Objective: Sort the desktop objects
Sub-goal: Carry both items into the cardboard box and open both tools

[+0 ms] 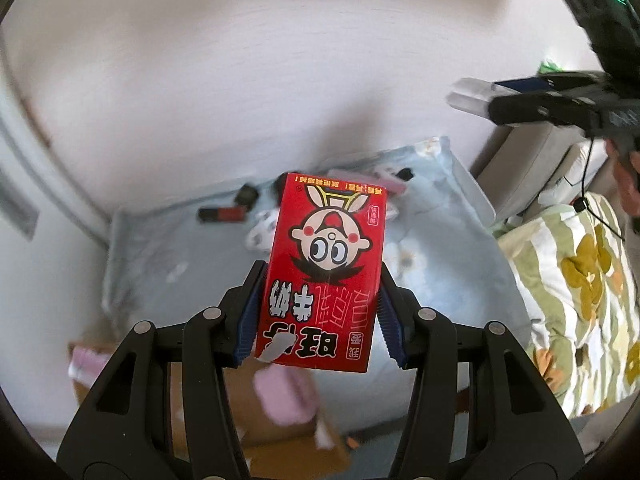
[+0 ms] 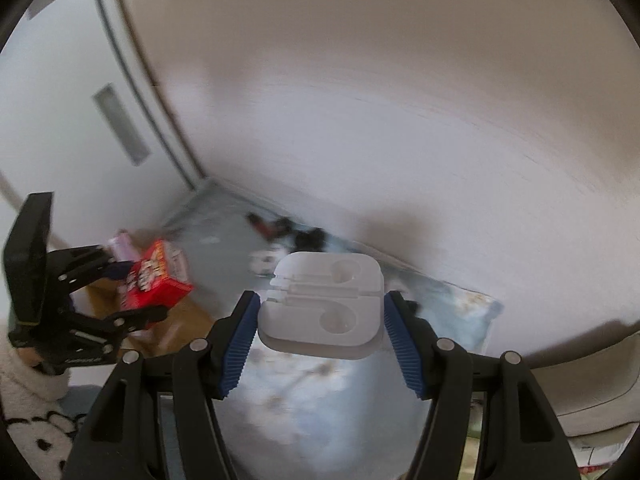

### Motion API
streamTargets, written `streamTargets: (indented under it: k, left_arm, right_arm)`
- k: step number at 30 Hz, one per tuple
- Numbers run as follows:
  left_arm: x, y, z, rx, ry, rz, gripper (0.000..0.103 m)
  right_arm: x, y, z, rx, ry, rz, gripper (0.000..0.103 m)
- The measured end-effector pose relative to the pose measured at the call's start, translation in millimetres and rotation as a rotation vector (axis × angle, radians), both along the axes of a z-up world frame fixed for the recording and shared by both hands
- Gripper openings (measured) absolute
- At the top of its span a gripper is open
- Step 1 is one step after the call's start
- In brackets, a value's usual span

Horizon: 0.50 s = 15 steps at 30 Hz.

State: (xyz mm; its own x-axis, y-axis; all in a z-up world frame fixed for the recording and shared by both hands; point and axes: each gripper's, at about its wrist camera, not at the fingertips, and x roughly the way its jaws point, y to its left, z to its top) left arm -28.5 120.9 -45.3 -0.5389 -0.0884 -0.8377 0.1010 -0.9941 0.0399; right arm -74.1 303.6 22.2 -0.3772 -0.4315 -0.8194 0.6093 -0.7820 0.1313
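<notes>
My left gripper (image 1: 322, 276) is shut on a red milk carton (image 1: 326, 268) with a cartoon face, held upside down in the air above a pale blue cloth-covered table (image 1: 168, 264). It also shows in the right wrist view (image 2: 154, 280), at the left. My right gripper (image 2: 320, 300) is shut on a white plastic holder (image 2: 326, 300) with round recesses, held above the table. That holder and gripper appear in the left wrist view (image 1: 476, 102), at the upper right. Small dark and red items (image 1: 224, 213) lie at the table's far edge by the wall.
A cardboard box (image 1: 280, 420) holding a pink item (image 1: 284, 396) sits below the left gripper. A floral bedcover (image 1: 576, 300) is at the right. A white wall (image 1: 240, 80) stands behind the table. Both views are motion-blurred.
</notes>
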Motion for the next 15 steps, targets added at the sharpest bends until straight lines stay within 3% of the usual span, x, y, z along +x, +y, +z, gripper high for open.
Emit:
streamTargets:
  k: [6,15]
  left_arm:
    - [52.4,-57.1,4.2,-0.004,-0.01,0.118,0.048]
    - [119.9,-131.4,-17.3,-0.008,-0.056,0.325,0.048]
  right_arm:
    - [39.6,-73.5,-1.7,-0.016,-0.004,0.123,0.059]
    - [86.8,-182.3,-54.1,-0.026,-0.062,0.276,0.059]
